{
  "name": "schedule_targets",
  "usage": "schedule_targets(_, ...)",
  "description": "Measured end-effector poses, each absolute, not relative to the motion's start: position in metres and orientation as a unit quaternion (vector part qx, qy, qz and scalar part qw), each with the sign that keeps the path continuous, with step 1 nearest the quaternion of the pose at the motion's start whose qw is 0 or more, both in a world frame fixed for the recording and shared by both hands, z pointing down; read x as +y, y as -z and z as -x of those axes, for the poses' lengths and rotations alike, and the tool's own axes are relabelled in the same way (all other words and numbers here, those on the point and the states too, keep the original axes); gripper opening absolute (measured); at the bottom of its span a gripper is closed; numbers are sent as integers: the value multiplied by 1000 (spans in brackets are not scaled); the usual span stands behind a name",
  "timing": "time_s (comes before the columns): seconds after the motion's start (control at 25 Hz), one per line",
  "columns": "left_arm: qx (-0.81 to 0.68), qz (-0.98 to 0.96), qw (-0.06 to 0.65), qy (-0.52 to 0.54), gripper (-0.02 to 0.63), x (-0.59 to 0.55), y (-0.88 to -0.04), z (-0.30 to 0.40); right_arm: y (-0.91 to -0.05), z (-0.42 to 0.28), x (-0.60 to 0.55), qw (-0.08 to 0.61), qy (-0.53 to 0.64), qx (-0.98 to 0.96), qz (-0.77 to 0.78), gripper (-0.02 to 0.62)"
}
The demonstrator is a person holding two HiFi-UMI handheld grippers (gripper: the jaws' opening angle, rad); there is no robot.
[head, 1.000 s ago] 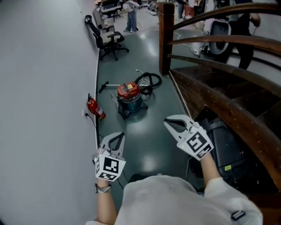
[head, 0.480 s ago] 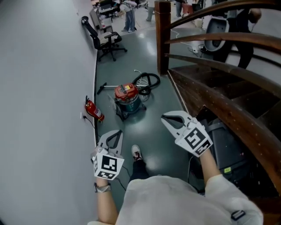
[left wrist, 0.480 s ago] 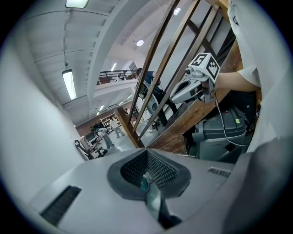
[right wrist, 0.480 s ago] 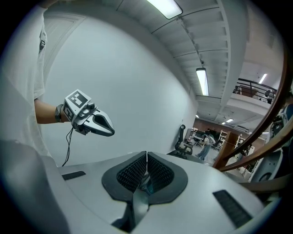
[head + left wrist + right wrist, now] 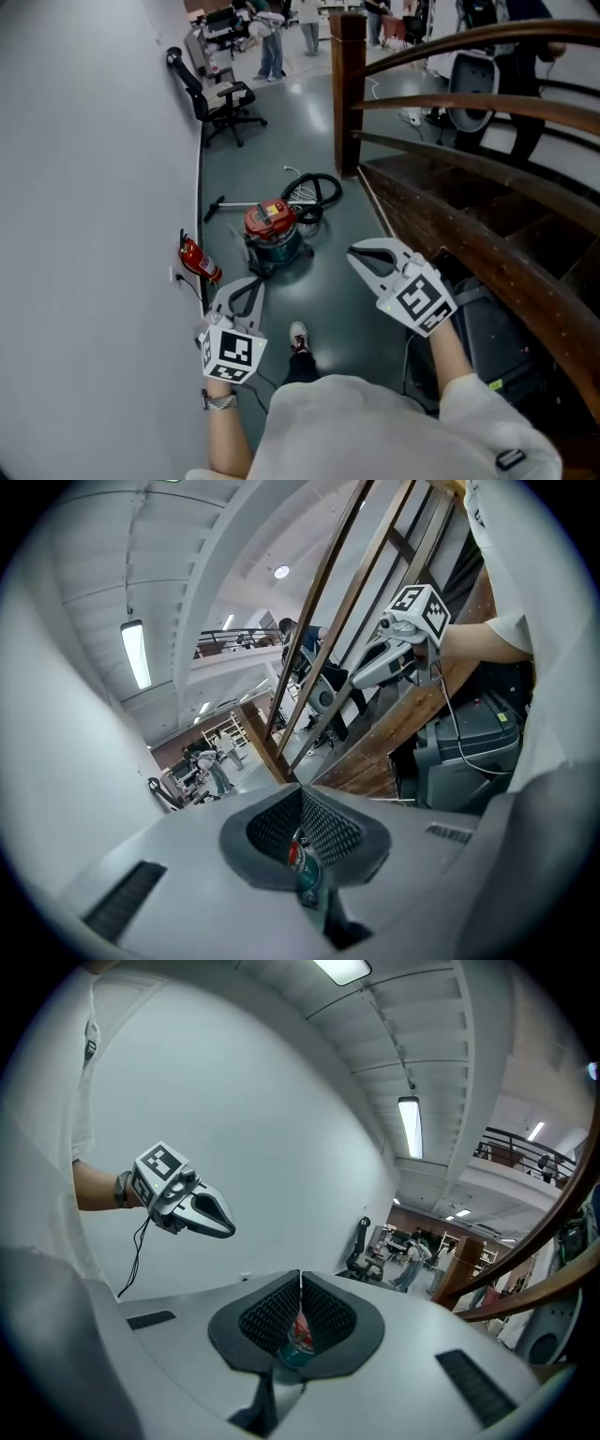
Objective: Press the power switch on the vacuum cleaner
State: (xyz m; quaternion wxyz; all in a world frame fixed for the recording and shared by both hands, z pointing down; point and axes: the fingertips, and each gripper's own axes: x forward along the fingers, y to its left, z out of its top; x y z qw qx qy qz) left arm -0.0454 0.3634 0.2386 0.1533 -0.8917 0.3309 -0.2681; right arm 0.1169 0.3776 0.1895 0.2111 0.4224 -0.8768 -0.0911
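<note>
The red-topped teal vacuum cleaner point(image 5: 273, 232) stands upright on the floor.

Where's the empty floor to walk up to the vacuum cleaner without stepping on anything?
Bare floor lies between the vacuum cleaner, the staircase and the shoe. More bare floor runs between the hose and the office chair. It is crowded behind the vacuum cleaner, with hose and pipe, and by the wall, where the fire extinguisher sits.

Left gripper point(image 5: 253, 283): jaws together, nothing between them; pointing forward, slightly downward | Right gripper point(image 5: 353, 253): jaws together, nothing between them; same attitude, held further forward | Left forearm point(image 5: 225, 441) and right forearm point(image 5: 450, 356): bare, extended ahead of torso, well apart
</note>
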Motion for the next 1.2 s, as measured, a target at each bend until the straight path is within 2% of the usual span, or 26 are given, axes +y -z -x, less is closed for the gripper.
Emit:
schedule_targets(0.52, 316, 899, 147, 266, -2, 264, -236, 40, -186, -117, 278, 213, 80, -873, -432, 29)
schedule_targets(1.2, 323, 897, 130, 272, -2, 228, -244, 55, -194, -106, 240, 214, 67, -876, -427, 29)
